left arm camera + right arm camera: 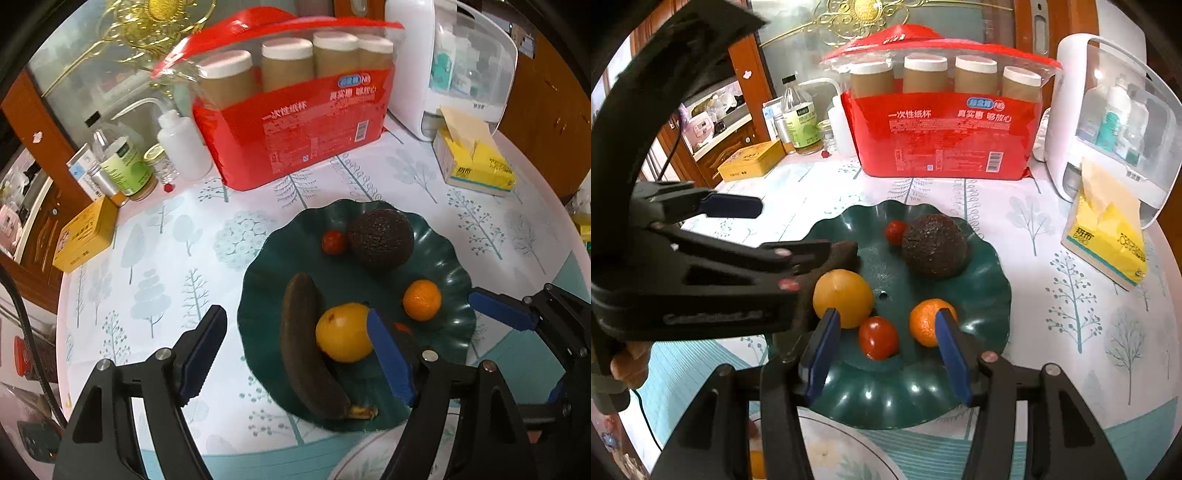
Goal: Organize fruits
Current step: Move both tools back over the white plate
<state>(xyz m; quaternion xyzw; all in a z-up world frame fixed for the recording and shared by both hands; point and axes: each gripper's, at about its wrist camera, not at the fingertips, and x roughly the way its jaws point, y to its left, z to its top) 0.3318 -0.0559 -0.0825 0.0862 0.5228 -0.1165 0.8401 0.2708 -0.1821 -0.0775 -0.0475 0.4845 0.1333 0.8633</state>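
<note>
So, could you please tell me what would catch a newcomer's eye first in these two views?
First the scalloped dark green plate mid-table, holding a bumpy dark avocado, a blackened banana, a round yellow fruit, a small orange mandarin and two red cherry tomatoes. Next, the open right gripper straddling the nearer tomato, with the open left gripper beside it. Behind stands a bright red pack of paper cups.

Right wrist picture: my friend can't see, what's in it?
The open right gripper hovers over a green plate, a small red tomato between its blue fingers. Also on the plate: a yellow fruit, an orange and a dark avocado.
</note>
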